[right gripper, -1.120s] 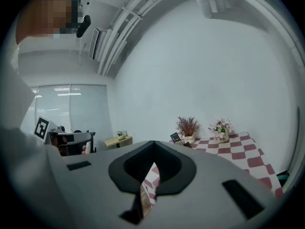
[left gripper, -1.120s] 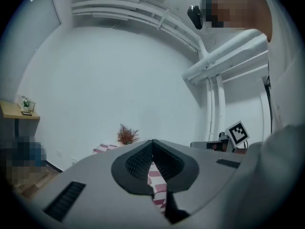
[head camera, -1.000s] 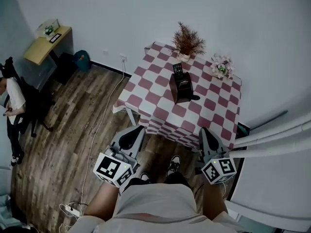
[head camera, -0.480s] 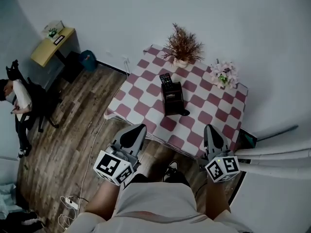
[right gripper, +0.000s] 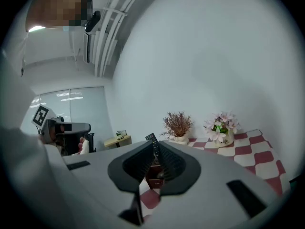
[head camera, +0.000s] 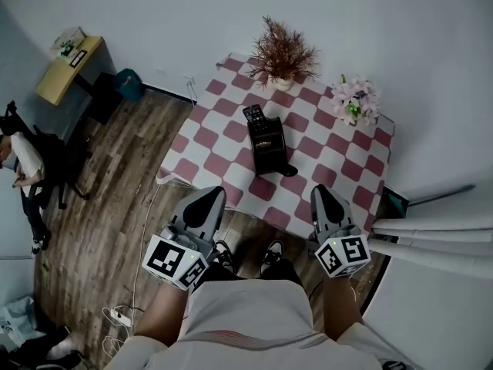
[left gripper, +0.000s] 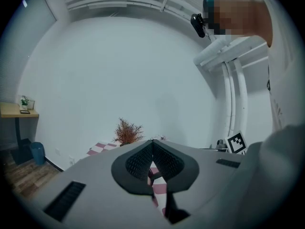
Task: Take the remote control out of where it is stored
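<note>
1. Head view: a table [head camera: 323,160] with a red-and-white checked cloth is seen against the wall. A dark box [head camera: 269,146] stands near the middle of the table, and the remote control [head camera: 253,115] is stuck upright in the box, leaning toward the table's far edge. A dried plant [head camera: 282,52] is placed at the far edge, and a pot of pink flowers [head camera: 357,99] near the far right corner. The left gripper [head camera: 206,196] and the right gripper [head camera: 320,194] are held at the table's near edge, well apart from the box, each with its jaws together and nothing held.
2. Left gripper view: the left gripper [left gripper: 152,147] is shown with its jaws pressed together at the tips and nothing between them. Past them, the checked table [left gripper: 100,148] and the dried plant [left gripper: 127,131] are seen before the bare wall.
3. Right gripper view: the right gripper [right gripper: 156,149] is shown closed, tips touching, with no object gripped. The top of the remote control [right gripper: 152,140] is seen just above the jaws, and the box [right gripper: 153,175] through the slit below the tips, both far beyond them. The dried plant [right gripper: 177,124] and the flowers [right gripper: 220,125] stand at the table's [right gripper: 257,147] far edge.
</note>
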`<state>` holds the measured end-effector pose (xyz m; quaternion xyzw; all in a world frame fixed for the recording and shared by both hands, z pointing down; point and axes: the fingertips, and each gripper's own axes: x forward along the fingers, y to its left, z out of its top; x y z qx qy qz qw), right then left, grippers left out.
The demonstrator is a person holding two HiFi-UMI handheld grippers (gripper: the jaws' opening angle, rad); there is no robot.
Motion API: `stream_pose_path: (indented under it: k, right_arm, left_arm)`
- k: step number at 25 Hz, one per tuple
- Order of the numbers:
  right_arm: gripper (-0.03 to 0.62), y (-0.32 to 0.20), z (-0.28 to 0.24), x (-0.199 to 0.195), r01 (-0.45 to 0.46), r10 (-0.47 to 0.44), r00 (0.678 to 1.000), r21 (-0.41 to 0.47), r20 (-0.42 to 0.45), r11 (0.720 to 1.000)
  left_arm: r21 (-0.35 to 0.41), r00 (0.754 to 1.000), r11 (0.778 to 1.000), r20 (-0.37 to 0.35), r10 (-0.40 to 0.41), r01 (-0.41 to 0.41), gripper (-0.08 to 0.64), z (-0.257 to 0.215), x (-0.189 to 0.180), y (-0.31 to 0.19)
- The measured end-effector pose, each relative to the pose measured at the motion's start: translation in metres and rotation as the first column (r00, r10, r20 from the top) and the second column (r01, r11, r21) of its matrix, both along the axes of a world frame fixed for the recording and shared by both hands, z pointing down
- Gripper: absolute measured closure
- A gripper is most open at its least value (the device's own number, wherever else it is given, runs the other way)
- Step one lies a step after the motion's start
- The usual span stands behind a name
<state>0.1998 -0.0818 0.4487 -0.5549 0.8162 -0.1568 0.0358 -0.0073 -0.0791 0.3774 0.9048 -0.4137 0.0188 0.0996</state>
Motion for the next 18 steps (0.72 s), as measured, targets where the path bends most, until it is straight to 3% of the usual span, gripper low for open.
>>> stream_pose_path:
  k: [3,5,9,18]
  right_arm:
    - [0.567,-0.006,0.016,-0.01,-0.024,0.024,1.0,-0.031,0.008,0.999]
    - [0.448,-0.013,0.03,-0.019,-0.012,0.012,1.0,-0.059,0.007,0.998]
    - [0.362,-0.032,0.067,-0.027,-0.021,0.018,0.999,-0.116,-0.031,0.993]
    - [0.339,-0.07,0.144,-0.035,0.004,-0.027,0.994,-0.213,-0.106,0.977]
  left_arm:
    - [-0.01,1.0,1.0,0.019,0.017,-0.016,0.551,0.007,-0.01,-0.006]
    - [-0.023,1.0,1.0,0.021,0.012,-0.012,0.551,0.012,-0.019,-0.009]
    - [-0.054,1.0,0.999,0.029,-0.003,0.004,0.551,0.022,-0.035,-0.012]
    - [-0.114,0.998,0.993,0.065,-0.008,0.016,0.551,0.043,-0.05,-0.014]
